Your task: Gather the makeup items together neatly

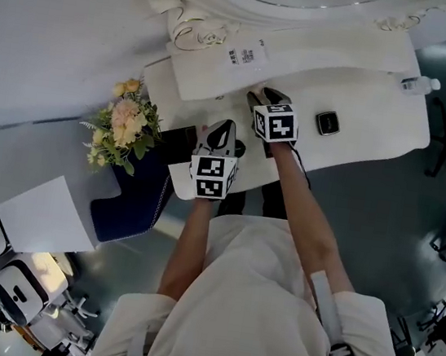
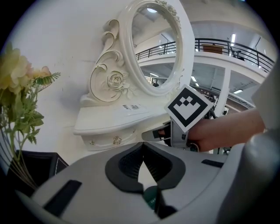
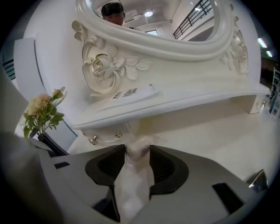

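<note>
My right gripper (image 3: 138, 148) has a pale, glossy, pinkish-white makeup item (image 3: 133, 175) lying lengthwise between its jaws. The item fills the gap and touches both pads. This gripper (image 1: 265, 97) hovers over the white vanity table (image 1: 365, 103), just in front of the mirror's shelf. My left gripper (image 2: 143, 155) has its fingertips closed together, with a small green item (image 2: 152, 197) caught deeper between the jaws. It (image 1: 223, 125) is over the table's near left part. A black compact (image 1: 327, 123) lies on the table to the right of both grippers.
An ornate white mirror (image 2: 153, 48) with a low shelf (image 3: 175, 98) stands at the table's back. A flower bouquet (image 1: 124, 122) sits at the left beside a dark box (image 2: 37, 164). A small bottle (image 1: 421, 84) rests at the far right edge.
</note>
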`<state>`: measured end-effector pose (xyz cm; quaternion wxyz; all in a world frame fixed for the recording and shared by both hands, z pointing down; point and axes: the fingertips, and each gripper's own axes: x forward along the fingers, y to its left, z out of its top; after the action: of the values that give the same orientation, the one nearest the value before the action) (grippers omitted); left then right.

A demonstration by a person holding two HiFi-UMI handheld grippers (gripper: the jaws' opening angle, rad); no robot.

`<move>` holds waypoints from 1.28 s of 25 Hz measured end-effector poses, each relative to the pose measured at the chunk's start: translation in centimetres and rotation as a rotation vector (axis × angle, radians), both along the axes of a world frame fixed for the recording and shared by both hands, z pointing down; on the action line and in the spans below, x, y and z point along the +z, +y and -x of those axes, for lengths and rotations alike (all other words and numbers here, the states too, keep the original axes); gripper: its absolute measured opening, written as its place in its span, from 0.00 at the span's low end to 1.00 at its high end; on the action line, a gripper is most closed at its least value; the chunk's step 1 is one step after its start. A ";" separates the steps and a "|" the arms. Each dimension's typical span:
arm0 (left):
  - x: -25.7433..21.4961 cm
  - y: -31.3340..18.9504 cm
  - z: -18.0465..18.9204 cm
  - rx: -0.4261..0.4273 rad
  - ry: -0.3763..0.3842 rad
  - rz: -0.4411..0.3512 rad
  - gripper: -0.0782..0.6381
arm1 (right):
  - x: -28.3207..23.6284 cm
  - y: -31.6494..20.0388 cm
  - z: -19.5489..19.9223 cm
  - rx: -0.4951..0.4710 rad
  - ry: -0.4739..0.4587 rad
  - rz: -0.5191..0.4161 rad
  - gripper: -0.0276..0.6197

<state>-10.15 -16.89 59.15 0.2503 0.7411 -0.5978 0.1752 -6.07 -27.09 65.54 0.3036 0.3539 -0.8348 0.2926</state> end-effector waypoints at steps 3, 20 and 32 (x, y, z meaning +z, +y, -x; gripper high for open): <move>0.2 -0.1 0.0 0.003 0.002 0.002 0.13 | 0.0 0.1 0.1 -0.041 0.026 -0.022 0.28; 0.6 -1.5 -6.5 0.123 0.033 -0.005 0.13 | -2.1 4.1 -7.9 -0.300 0.115 -0.144 0.25; 1.9 -1.8 -12.2 0.153 0.058 0.033 0.13 | -1.2 7.2 -15.6 -0.509 0.132 -0.086 0.25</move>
<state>2.03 -18.71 61.07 0.2655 0.7851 -0.5291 0.1823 9.48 -19.87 64.30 0.4057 0.1635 -0.8871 0.1475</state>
